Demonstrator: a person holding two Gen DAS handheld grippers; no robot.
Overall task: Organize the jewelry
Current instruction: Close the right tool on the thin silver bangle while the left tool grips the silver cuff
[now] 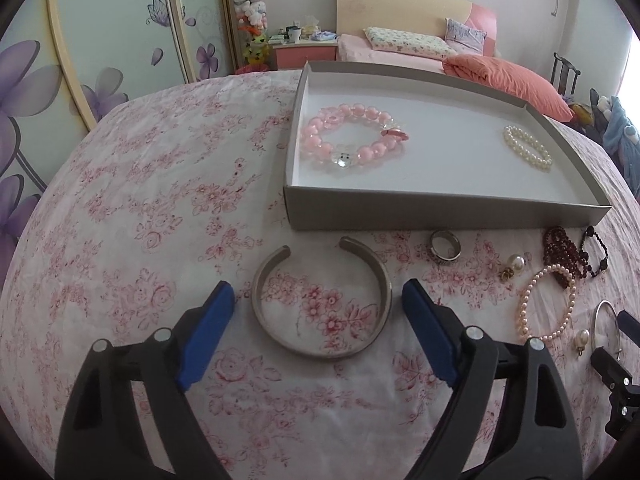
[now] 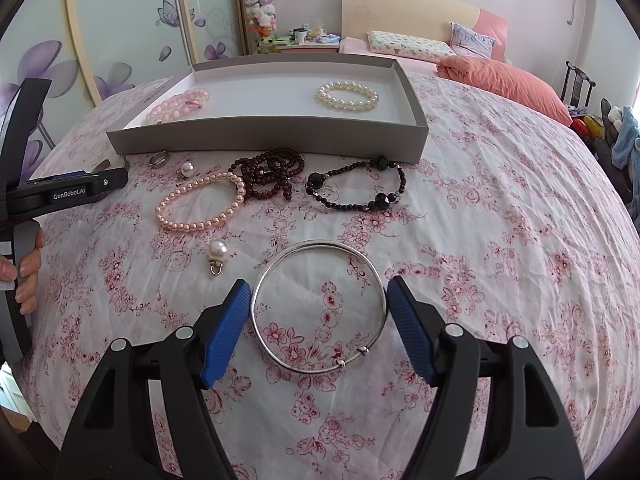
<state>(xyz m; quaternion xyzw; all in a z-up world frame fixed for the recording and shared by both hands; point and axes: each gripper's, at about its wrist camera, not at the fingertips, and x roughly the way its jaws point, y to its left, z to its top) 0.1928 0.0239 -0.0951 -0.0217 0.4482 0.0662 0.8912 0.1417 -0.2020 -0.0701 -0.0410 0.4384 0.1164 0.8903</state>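
Note:
My left gripper (image 1: 318, 290) is open around a wide silver cuff bangle (image 1: 322, 353) that lies flat on the flowered cloth, with a small gap at each pad. My right gripper (image 2: 319, 285) is shut on a thin silver bangle (image 2: 320, 244), which also rests on the cloth, and both blue pads touch its sides. The grey box (image 1: 440, 210) behind holds a pink bead bracelet (image 1: 320, 148) and a white pearl bracelet (image 1: 536, 160).
Loose on the cloth in front of the box (image 2: 264, 140) lie a ring (image 2: 159, 158), a pink pearl bracelet (image 2: 200, 226), dark red beads (image 2: 268, 176), a black bead bracelet (image 2: 316, 184) and a pearl pendant (image 2: 218, 250). A hand (image 2: 28, 264) shows at the left edge.

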